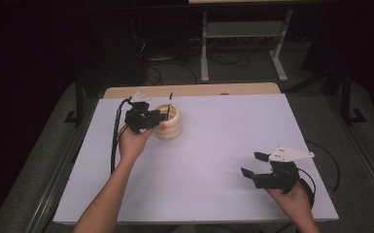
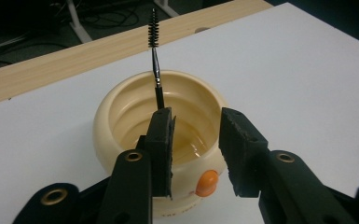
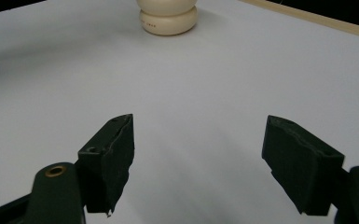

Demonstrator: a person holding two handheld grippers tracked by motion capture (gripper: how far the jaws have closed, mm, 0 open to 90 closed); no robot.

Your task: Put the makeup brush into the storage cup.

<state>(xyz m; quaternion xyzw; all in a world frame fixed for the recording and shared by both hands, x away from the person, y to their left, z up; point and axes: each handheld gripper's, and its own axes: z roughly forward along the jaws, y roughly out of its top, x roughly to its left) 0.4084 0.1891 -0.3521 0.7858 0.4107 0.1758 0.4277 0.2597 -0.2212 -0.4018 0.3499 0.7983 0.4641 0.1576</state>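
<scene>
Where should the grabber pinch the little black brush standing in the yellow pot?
Best on the thin bare stem of the brush, under the bristles and above the pot's rim. Come from above or the side with the left gripper, jaws either side, since the brush leans almost upright.

On the table [image 1: 213, 145], a pot [image 1: 169, 122] stood toward the far left part, near the far edge. A brush [image 1: 169, 106] stood in the pot, leaning on its far rim with the bristle end up above it. The left gripper [image 1: 148, 118] was just beside the pot on its left, at rim level, the brush's stem next to one jaw. The right gripper [image 1: 252, 164] was well apart, over the near right part of the table, with bare table between it and the pot.
</scene>
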